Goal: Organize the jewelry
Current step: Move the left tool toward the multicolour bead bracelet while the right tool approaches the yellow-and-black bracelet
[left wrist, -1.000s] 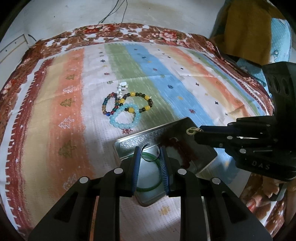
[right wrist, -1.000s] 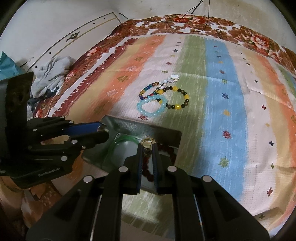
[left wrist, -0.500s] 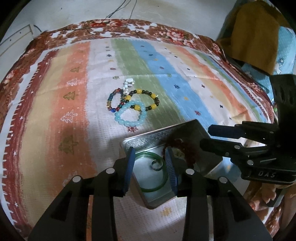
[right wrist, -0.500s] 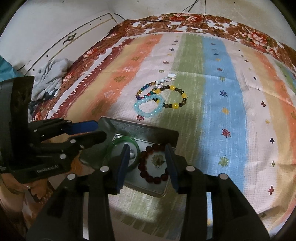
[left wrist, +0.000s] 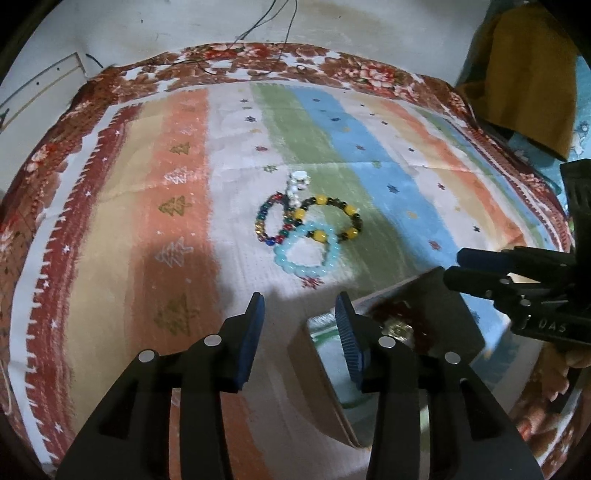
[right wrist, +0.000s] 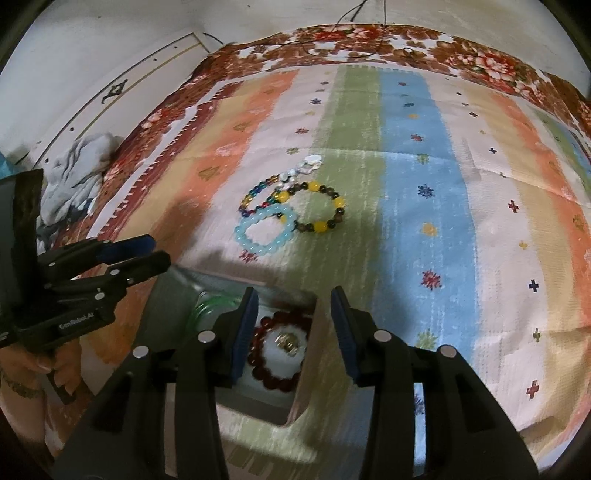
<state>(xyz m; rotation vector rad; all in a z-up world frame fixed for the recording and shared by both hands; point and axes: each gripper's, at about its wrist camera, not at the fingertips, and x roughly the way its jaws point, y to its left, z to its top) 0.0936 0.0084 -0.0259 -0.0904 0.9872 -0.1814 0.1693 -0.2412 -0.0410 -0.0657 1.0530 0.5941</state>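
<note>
Where both tools [left wrist: 299, 308] [right wrist: 291, 302] gape empty — striped cloth [left wrist: 184, 221], white wall [left wrist: 147, 26] beyond.

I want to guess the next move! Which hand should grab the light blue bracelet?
Probably the left gripper: it is open, empty, and the light blue bracelet lies almost straight ahead of it. The right gripper, also open, sits over the tin.

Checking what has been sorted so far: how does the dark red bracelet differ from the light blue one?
The dark red bracelet lies inside the metal tin; the light blue bracelet lies out on the striped cloth. The red one has a small gold piece inside its loop and touches no other bracelet; the blue one overlaps the yellow-and-dark bracelet. Both are closed loops of round beads, lying flat.
</note>
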